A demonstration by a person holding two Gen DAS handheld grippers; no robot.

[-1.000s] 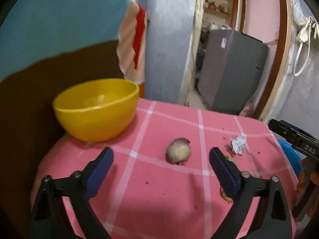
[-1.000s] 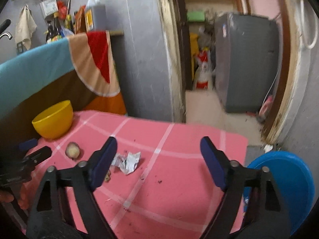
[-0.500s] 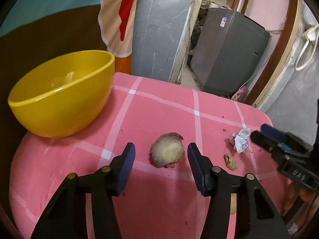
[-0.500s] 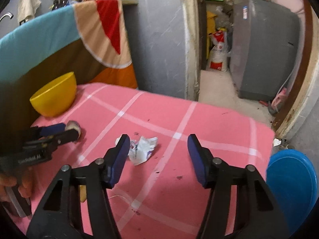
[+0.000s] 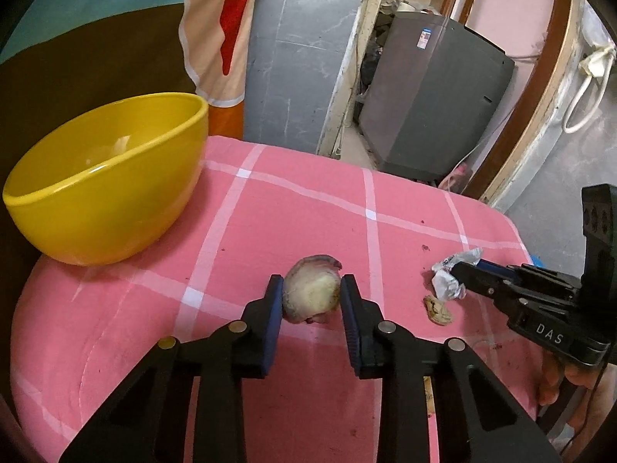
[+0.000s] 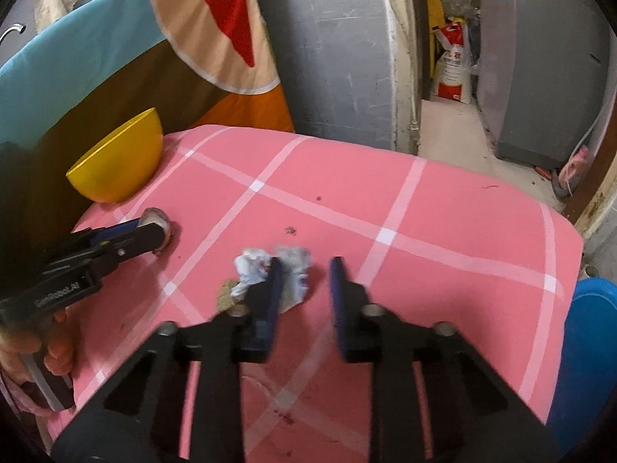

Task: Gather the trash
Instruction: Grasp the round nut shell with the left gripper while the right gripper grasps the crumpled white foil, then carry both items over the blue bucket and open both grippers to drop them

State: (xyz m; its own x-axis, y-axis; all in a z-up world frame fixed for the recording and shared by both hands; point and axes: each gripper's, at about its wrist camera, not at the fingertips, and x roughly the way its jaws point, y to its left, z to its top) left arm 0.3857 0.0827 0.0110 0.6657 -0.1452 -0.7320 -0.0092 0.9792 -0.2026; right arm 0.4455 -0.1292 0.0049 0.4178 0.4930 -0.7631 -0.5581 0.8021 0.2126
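A round pale food scrap lies on the pink checked tablecloth. My left gripper is closing on it, and both blue pads touch its sides. In the right wrist view the same gripper shows at the left, at the scrap. A crumpled white wrapper lies mid-table. My right gripper is closing over it. Its left finger lies across the wrapper, and a gap remains at the right pad. A small brown crumb lies beside the wrapper.
A yellow bowl stands at the table's back left corner against draped coloured cloth. A blue bin sits below the table's right edge. A grey appliance stands past the doorway. A hand holds the left gripper.
Both grippers came down and forward toward the table while their jaws narrowed. The left now clasps the food scrap, and the right has reached the wrapper.
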